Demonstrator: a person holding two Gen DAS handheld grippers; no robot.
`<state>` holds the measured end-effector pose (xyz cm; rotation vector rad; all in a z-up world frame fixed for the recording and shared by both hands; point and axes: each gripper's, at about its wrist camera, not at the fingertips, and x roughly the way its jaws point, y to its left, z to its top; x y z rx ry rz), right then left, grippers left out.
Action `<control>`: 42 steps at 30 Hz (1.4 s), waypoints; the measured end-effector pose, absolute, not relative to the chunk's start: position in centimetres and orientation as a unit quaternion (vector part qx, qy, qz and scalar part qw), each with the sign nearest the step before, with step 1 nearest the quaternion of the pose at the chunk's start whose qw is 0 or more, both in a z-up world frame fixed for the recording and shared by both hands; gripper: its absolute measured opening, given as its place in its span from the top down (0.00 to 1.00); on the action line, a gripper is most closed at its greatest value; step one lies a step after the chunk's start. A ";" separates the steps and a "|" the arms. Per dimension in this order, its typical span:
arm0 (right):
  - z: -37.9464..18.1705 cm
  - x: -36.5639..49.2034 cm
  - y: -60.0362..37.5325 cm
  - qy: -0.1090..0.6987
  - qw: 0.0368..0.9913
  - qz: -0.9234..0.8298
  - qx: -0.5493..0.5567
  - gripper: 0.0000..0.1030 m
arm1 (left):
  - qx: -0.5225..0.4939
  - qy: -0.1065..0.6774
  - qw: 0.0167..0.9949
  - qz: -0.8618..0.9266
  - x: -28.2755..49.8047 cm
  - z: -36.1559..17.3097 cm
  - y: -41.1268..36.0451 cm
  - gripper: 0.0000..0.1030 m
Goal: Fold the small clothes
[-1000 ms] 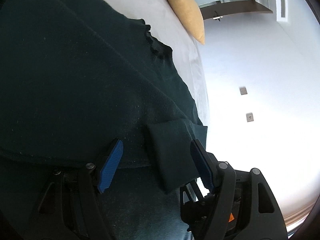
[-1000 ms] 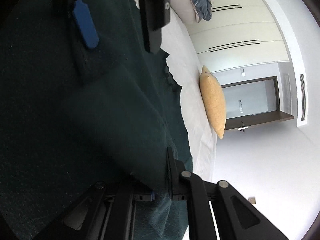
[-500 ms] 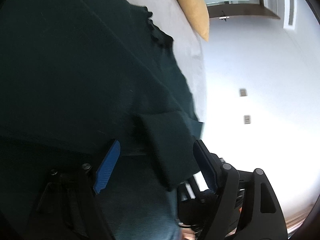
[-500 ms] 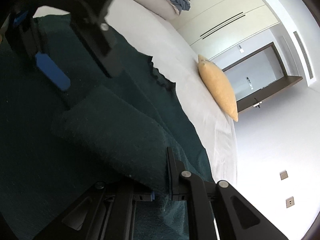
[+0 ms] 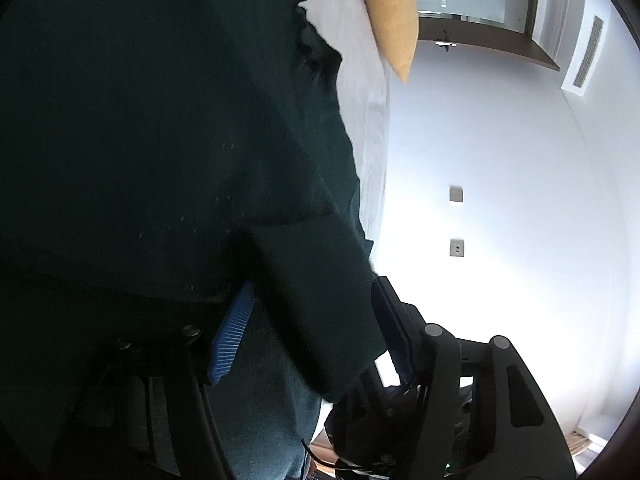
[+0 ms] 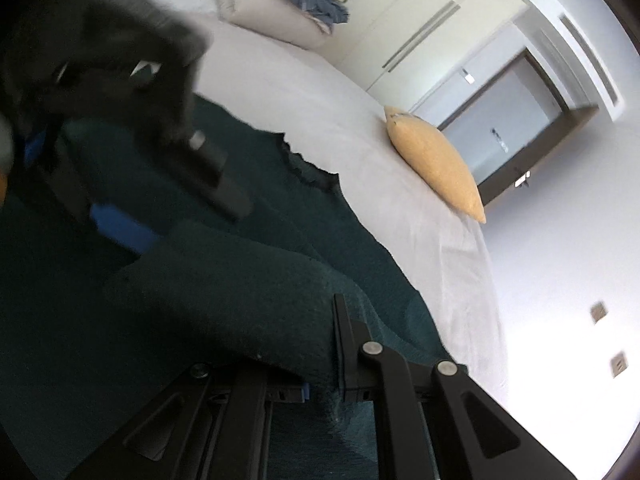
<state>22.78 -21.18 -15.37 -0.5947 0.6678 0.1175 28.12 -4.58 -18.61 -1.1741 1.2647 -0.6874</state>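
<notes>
White bedsheet [image 6: 360, 184] covers the bed that carries everything here, under pale walls and a wardrobe front. Spread over the near part of the bed lies a dark green knitted garment [image 6: 224, 280], and a folded strip of it, a sleeve or a hem by the look, is lifted off the rest.

The right gripper [image 6: 320, 384] has its jaws pinched nearly together on one end of that strip, with knit bunched between them. The left gripper [image 5: 308, 332] straddles the other end; its jaws have just been closing, with cloth between them, yet the blue pad [image 5: 232, 332] stands clear of the fabric, so I judge this end is not yet gripped.

The main risk is an uneven fold. If the right end goes on lifting while the left end hangs loose, the strip may twist or sag and land crooked. The left jaws could also catch the layer beneath along with the strip, dragging the whole garment across the sheet. The knit looks thick and soft, so a shallow bite might slip out.

Nothing solid blocks the way. A yellow cushion [image 6: 436, 164] sits well apart toward the far edge, and a heap of bedding [image 6: 280, 12] lies at the head of the bed. A gloved hand [image 6: 104, 52] carrying the left gripper hides part of the garment from the right view.
</notes>
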 end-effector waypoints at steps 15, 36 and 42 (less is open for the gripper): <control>-15.3 22.3 -19.9 0.342 0.906 0.075 -0.237 0.90 | -0.490 0.526 0.622 -0.311 30.8 -16.7 -4.7 0.94; -17.3 19.5 -43.3 0.330 0.834 0.093 0.432 0.33 | -0.358 0.522 0.738 -0.235 35.3 -14.3 1.6 0.94; -18.8 19.7 -44.2 0.326 0.803 0.093 0.490 0.33 | -0.360 0.520 0.740 -0.227 33.9 -13.9 4.3 0.94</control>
